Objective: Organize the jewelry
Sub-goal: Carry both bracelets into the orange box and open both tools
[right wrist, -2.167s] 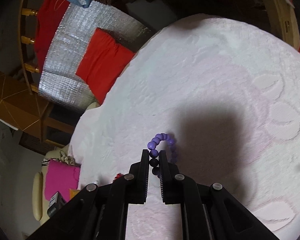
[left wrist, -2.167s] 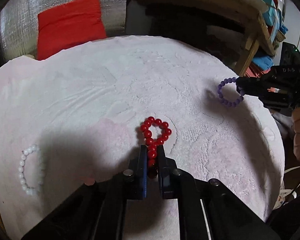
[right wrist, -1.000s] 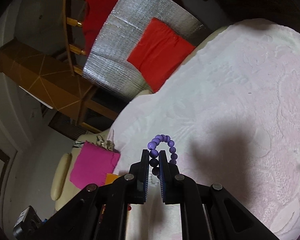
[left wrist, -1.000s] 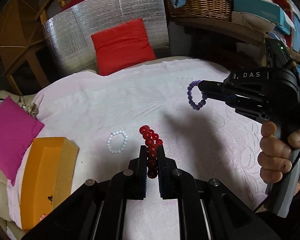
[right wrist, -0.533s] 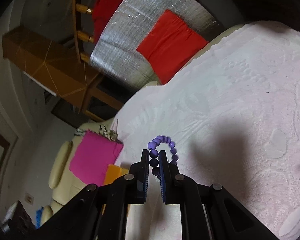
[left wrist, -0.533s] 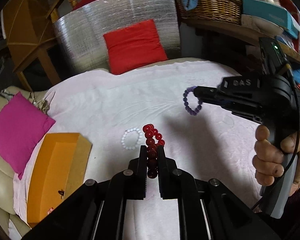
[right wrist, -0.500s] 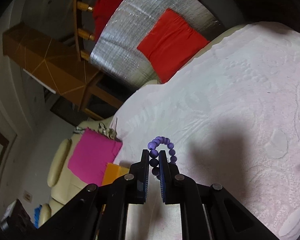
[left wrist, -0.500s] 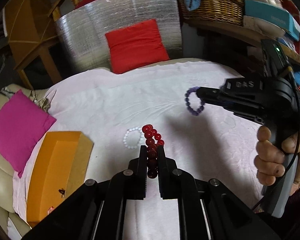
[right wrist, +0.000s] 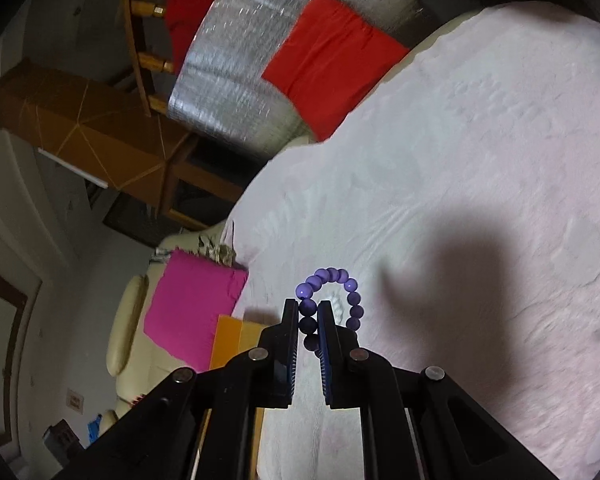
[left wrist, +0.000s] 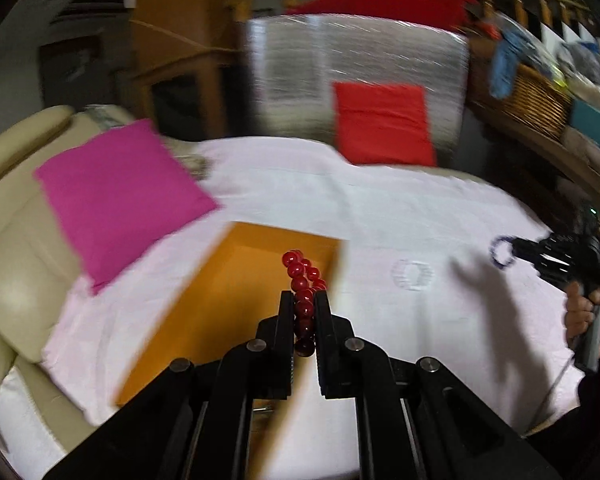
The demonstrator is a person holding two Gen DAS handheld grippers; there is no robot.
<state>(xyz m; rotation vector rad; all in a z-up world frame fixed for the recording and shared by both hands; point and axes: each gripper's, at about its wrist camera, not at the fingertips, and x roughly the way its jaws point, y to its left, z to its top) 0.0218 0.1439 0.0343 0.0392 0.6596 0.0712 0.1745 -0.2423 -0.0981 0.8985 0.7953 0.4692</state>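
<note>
The red bracelet (left wrist: 303, 296) is pinched between the fingers of the left gripper (left wrist: 304, 304), its loop poking out at twelve o'clock over the open orange box (left wrist: 204, 320), likely so it can drop in. The right gripper (right wrist: 309, 312) clamps the purple bracelet (right wrist: 332, 292) above the pale cloth (right wrist: 480, 200), probably waiting its turn. The white bracelet (left wrist: 411, 275) lies on the cloth at two o'clock from the left gripper.

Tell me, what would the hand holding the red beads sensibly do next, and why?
Probably lower a little and open over the orange box. The left gripper is shut on the red bracelet, which hangs in front of the box's open interior, so it seems lined up for a drop. The picture is blurred, so exact height above the box is unclear.
</note>
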